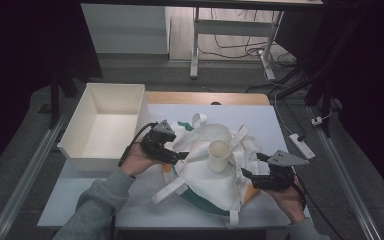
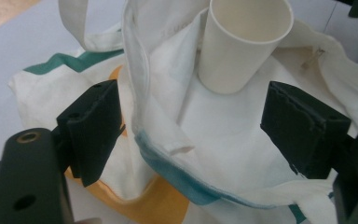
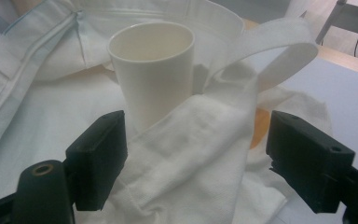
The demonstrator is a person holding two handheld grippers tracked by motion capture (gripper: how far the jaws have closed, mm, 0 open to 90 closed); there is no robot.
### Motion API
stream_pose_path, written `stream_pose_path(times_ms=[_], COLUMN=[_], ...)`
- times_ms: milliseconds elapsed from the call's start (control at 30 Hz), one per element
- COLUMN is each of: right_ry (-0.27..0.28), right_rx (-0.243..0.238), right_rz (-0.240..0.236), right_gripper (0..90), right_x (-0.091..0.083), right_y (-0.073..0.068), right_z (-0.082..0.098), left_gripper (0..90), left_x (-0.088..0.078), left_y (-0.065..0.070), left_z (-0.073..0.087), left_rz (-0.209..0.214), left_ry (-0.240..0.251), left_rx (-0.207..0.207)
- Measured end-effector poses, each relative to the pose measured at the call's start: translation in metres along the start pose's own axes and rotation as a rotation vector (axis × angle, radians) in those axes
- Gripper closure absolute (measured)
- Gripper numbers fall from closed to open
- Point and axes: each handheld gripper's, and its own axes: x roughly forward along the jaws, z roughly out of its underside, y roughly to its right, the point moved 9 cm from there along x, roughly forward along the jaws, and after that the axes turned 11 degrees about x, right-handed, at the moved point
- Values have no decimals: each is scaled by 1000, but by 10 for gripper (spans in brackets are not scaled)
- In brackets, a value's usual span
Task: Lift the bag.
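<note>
Paper cup [image 1: 219,155] stands upright on the crumpled cloth bag [image 1: 207,182] at centre frame of the high view, left tool [image 1: 181,155] and right tool [image 1: 250,174] flanking it. Both gripper views show jaws spread, grasping nothing, cup [image 2: 242,44] [image 3: 153,70] ahead.

One paper cup [image 1: 219,155]; one cloth tote bag [image 1: 207,186]; one white bin [image 1: 105,125]; two grippers, left [image 1: 179,156] and right [image 1: 249,173]; one table [image 1: 85,200].
</note>
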Motion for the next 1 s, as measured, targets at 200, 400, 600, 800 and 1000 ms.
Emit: stream_pose_path(times_ms=[200,400,600,800,1000], right_ry=[-12,-14,-24,-87,-150], right_rx=[0,-3,-12,-42,-27], right_rz=[3,3,18,28,81], right_gripper=[206,206,208,209,202], right_x=[2,3,-1,0,6], right_y=[1,1,-7,-33,-50], right_z=[3,3,0,5,17], left_gripper=[259,376,598,750,814], left_x=[10,17,19,17,17], left_y=[-4,-11,-14,-15,-16], left_z=[5,8,16,20,22], left_rz=[-27,-46,-49,-44,-39], left_ry=[-40,-74,-124,-140,-147], left_rx=[-20,-58,-68,-71,-63])
